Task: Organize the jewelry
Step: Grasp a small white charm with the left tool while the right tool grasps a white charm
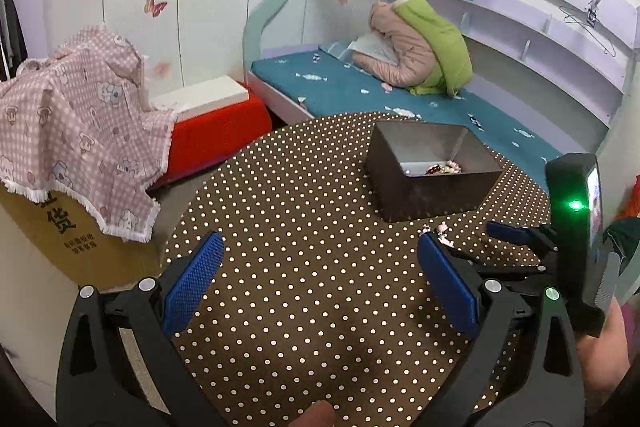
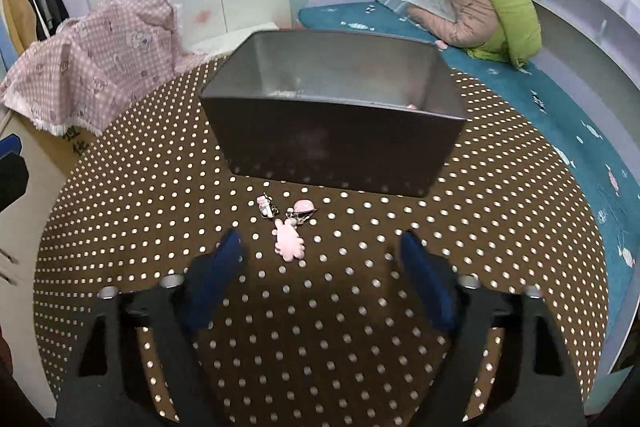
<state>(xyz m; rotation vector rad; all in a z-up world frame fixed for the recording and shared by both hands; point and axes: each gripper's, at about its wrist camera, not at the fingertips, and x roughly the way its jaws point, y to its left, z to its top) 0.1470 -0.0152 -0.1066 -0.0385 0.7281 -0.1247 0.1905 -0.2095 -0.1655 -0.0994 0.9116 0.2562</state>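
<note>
Left gripper first: jaws spread wide, nothing between the blue pads, just hanging over a bare patch of the polka-dot tablecloth. It doesn't look involved in anything right now.

Moving right, you get the dark metal box, sitting on the table toward the bed side. From the left wrist view you can see down into it, and there's already a little heap of jewelry in the near right corner: reddish and pale bits, too small to say what each piece is. The rest of the floor of the box looks bare. So I'd say the job is partly done, some stuff has made it in already.

What's left, as far as I can see: a small cluster of trinkets on the cloth just in front of the box's near wall. In the right wrist view there's a pink charm, shaped a bit like a bunny or a splayed paw, linked by metal rings to a pink rounded piece, and just to its left a small white-and-silver clip thing. None of them touch the box.

Right gripper: jaws apart, part way open, nothing clamped. The pink charm sits just ahead of and between the fingertips, nearer the left finger, not touched by either pad as far as I can tell. My guess is that cluster is the next pickup, then over the wall into the box. I can't see any other loose pieces on the table.
</note>
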